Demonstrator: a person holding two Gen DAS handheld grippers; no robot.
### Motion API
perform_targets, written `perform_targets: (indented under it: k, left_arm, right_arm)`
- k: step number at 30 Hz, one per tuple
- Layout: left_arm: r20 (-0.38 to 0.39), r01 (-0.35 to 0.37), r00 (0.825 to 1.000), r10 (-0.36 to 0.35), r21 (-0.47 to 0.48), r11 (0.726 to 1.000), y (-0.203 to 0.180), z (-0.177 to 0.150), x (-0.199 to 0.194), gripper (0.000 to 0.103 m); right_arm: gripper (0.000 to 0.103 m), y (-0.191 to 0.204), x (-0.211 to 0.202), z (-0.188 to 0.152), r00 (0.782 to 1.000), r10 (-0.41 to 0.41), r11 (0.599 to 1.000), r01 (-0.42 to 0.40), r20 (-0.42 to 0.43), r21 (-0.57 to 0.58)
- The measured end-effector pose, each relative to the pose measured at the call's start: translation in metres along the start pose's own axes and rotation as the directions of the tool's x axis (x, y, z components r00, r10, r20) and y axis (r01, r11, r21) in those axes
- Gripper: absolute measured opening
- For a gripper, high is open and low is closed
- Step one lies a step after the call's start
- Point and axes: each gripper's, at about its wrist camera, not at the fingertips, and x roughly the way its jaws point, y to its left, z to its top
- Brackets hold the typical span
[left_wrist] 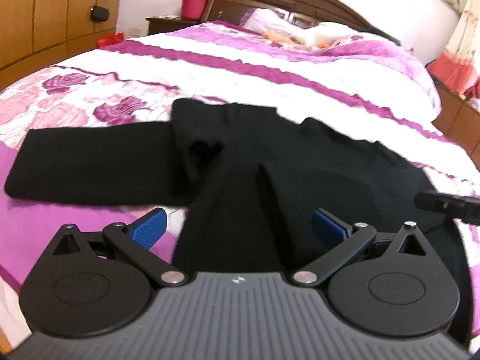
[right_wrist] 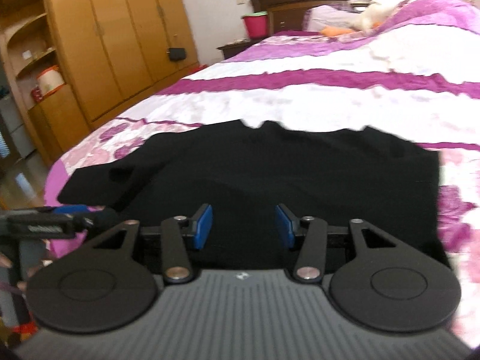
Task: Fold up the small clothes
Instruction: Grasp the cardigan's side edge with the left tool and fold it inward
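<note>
Garment: black long-sleeved top lies spread on my purple floral bedspread, one sleeve stretched out to the left.
Left claw: spread wide, nothing between the blue pads, poised over the near hem, which looks handiest to lift.
Right claw: parted, empty, hovering above the cloth's near edge.
Reason, I judge: both sit at the hem so I can fold evenly.

One black garment lies on one bed. One pink bucket at eleven o'clock. Two grippers: left gripper, right gripper.
</note>
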Motion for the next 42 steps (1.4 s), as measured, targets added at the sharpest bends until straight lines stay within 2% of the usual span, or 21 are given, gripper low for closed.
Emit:
perform_targets:
  k: [4, 9, 12, 16, 18, 20, 21, 26, 28, 32, 33, 35, 36, 37, 38, 39, 40, 41, 42]
  left_arm:
    - [0.014, 0.021, 1.000, -0.021, 0.019, 1.000, -0.010, 0.011, 0.006, 0.103]
    - [0.062, 0.034, 0.997, -0.043, 0.138, 0.990, -0.034, 0.024, 0.020, 0.101]
    - [0.064, 0.038, 0.997, -0.053, 0.210, 0.977, -0.048, 0.027, 0.033, 0.093]
    - [0.051, 0.018, 0.998, -0.031, 0.248, 0.969, -0.055, 0.028, 0.056, 0.086]
    - [0.041, 0.002, 0.999, -0.013, 0.250, 0.968, -0.054, 0.029, 0.065, 0.082]
    - [0.022, -0.002, 1.000, -0.004, 0.245, 0.969, -0.051, 0.028, 0.074, 0.070]
    - [0.005, -0.002, 1.000, 0.001, 0.238, 0.971, -0.046, 0.026, 0.078, 0.068]
    - [-0.052, 0.017, 0.999, -0.007, 0.179, 0.984, -0.032, 0.022, 0.096, 0.067]
    - [-0.047, 0.036, 0.998, -0.029, 0.158, 0.987, -0.030, 0.021, 0.099, 0.067]
    - [-0.038, 0.125, 0.992, -0.120, 0.139, 0.982, -0.031, 0.021, 0.107, 0.065]
    - [-0.036, 0.138, 0.990, -0.135, 0.130, 0.982, -0.032, 0.020, 0.108, 0.062]
    - [-0.040, 0.172, 0.985, -0.168, 0.109, 0.979, -0.032, 0.020, 0.109, 0.040]
    - [-0.045, 0.188, 0.982, -0.184, 0.097, 0.977, -0.032, 0.020, 0.109, 0.032]
    - [-0.049, 0.202, 0.979, -0.198, 0.084, 0.976, -0.033, 0.019, 0.110, 0.017]
    - [-0.046, 0.203, 0.979, -0.200, 0.083, 0.976, -0.034, 0.019, 0.109, 0.012]
    - [-0.038, 0.199, 0.980, -0.197, 0.090, 0.976, -0.036, 0.020, 0.108, 0.011]
    - [-0.022, 0.192, 0.981, -0.191, 0.107, 0.976, -0.039, 0.021, 0.105, 0.010]
    - [-0.001, 0.182, 0.983, -0.184, 0.129, 0.975, -0.042, 0.023, 0.102, 0.009]
    - [0.020, 0.173, 0.984, -0.178, 0.149, 0.974, -0.046, 0.025, 0.098, 0.009]
  right_arm:
    - [0.049, -0.019, -0.004, 0.001, 0.996, -0.078, 0.997, 0.079, -0.039, 0.004]
    - [0.049, -0.047, -0.006, 0.008, 0.983, -0.162, 0.986, 0.165, -0.088, 0.024]
    - [0.049, -0.070, -0.004, 0.014, 0.976, -0.200, 0.976, 0.206, -0.090, 0.072]
    - [0.049, -0.104, 0.009, 0.022, 0.957, -0.278, 0.947, 0.287, -0.086, 0.142]
    - [0.049, -0.119, 0.019, 0.023, 0.948, -0.306, 0.934, 0.316, -0.088, 0.166]
    - [0.049, -0.131, 0.030, 0.023, 0.940, -0.329, 0.923, 0.341, -0.093, 0.181]
    - [0.049, -0.136, 0.036, 0.022, 0.936, -0.339, 0.917, 0.352, -0.097, 0.188]
    - [0.049, -0.155, 0.059, 0.018, 0.936, -0.338, 0.910, 0.351, -0.095, 0.222]
    - [0.049, -0.157, 0.063, 0.017, 0.940, -0.332, 0.912, 0.342, -0.082, 0.226]
    - [0.049, -0.159, 0.068, 0.019, 0.946, -0.318, 0.916, 0.322, -0.058, 0.240]
    - [0.049, -0.160, 0.068, 0.020, 0.948, -0.313, 0.917, 0.317, -0.052, 0.244]
    - [0.049, -0.161, 0.070, 0.022, 0.950, -0.311, 0.916, 0.311, -0.042, 0.254]
    - [0.049, -0.162, 0.071, 0.023, 0.950, -0.309, 0.915, 0.308, -0.039, 0.262]
    - [0.050, -0.164, 0.072, 0.024, 0.951, -0.306, 0.912, 0.304, -0.037, 0.274]
    - [0.051, -0.166, 0.073, 0.024, 0.954, -0.297, 0.909, 0.293, -0.031, 0.296]
    - [0.051, -0.168, 0.073, 0.023, 0.958, -0.287, 0.907, 0.279, -0.023, 0.315]
    - [0.049, -0.169, 0.073, 0.022, 0.962, -0.273, 0.907, 0.262, -0.013, 0.329]
    - [0.032, -0.168, 0.072, 0.022, 0.966, -0.260, 0.912, 0.245, 0.000, 0.330]
    - [0.009, -0.167, 0.071, 0.022, 0.966, -0.258, 0.917, 0.241, 0.011, 0.316]
